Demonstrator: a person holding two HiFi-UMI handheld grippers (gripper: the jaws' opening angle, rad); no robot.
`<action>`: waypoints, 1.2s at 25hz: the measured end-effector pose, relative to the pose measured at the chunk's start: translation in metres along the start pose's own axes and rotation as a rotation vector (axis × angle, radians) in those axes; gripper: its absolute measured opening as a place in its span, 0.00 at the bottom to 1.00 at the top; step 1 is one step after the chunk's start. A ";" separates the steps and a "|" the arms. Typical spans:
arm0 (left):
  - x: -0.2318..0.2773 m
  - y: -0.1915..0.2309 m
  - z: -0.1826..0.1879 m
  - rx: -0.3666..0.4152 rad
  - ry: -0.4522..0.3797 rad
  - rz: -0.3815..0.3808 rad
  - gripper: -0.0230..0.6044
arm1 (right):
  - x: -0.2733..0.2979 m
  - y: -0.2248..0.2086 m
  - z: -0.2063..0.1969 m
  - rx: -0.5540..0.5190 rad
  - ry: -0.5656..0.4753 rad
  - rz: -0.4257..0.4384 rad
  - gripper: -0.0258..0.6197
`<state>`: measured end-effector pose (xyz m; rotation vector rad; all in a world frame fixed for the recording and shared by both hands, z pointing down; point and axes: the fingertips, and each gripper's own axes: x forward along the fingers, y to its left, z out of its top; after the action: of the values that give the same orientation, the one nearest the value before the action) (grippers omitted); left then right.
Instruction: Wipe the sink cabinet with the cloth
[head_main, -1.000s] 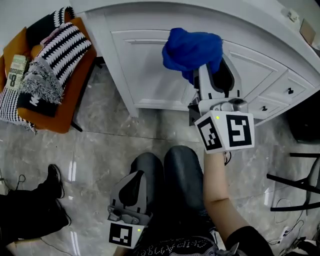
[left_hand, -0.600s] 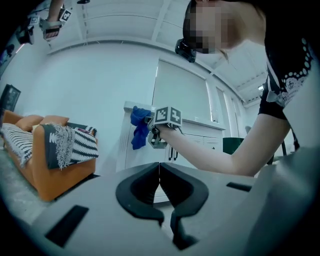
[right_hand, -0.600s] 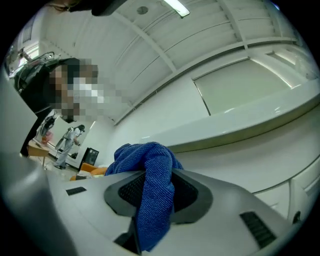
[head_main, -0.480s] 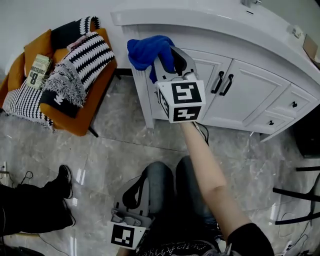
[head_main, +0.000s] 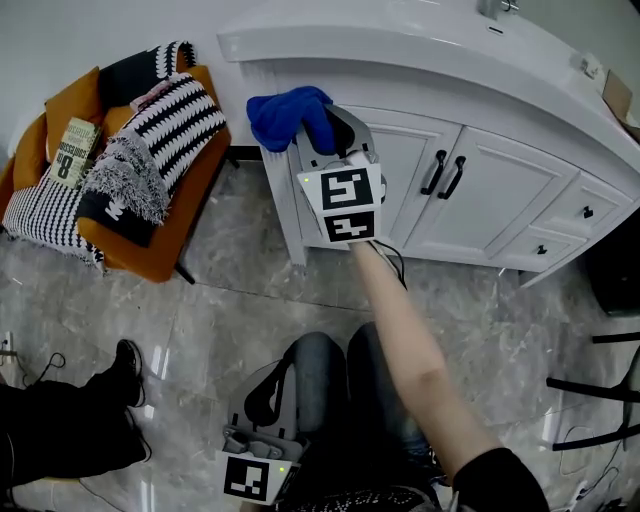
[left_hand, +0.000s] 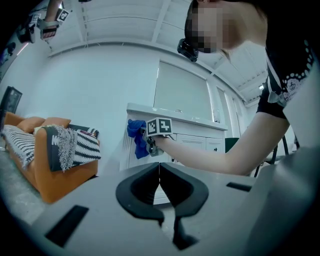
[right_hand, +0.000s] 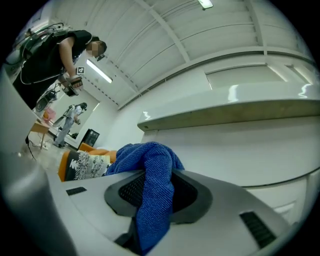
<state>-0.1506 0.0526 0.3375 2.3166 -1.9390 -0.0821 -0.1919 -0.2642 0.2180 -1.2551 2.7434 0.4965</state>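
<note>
Upper left of frame: one orange chair (head_main: 172, 243), piled with striped throws (head_main: 150, 135) and one book (head_main: 72, 150).

Bottom centre-left: left hand-held gripper (head_main: 268, 378), low over the person's legs. Jaws were together, nothing between them.

Upper centre: one blue cloth (head_main: 285, 113), bunched. Long axis ran roughly left-right across the frame, with the bulk spilling left past the jaw tips. One fold ran back between the jaws toward the marker cube. It sat at the left front corner of the one white sink cabinet (head_main: 480, 190), just under the rim of the top. Contact with the panel could not be confirmed.

Right hand-held gripper (head_main: 325, 130): clamped on the cloth, pointing up-frame at the cabinet.

Right of it: two black door handles (head_main: 433, 172), side by side. Further right, two small drawer knobs (head_main: 587, 211).
</note>
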 end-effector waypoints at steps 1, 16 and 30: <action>0.000 0.000 0.000 0.001 0.000 0.001 0.04 | -0.001 -0.001 0.000 0.007 0.004 -0.002 0.23; 0.002 -0.017 0.018 0.026 -0.017 -0.085 0.04 | -0.062 -0.088 -0.015 0.033 0.036 -0.186 0.23; 0.018 -0.025 0.001 0.011 -0.011 -0.132 0.04 | -0.116 -0.169 -0.046 0.100 0.049 -0.350 0.23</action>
<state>-0.1232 0.0392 0.3335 2.4545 -1.7941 -0.0964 0.0143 -0.2989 0.2426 -1.6902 2.4677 0.2941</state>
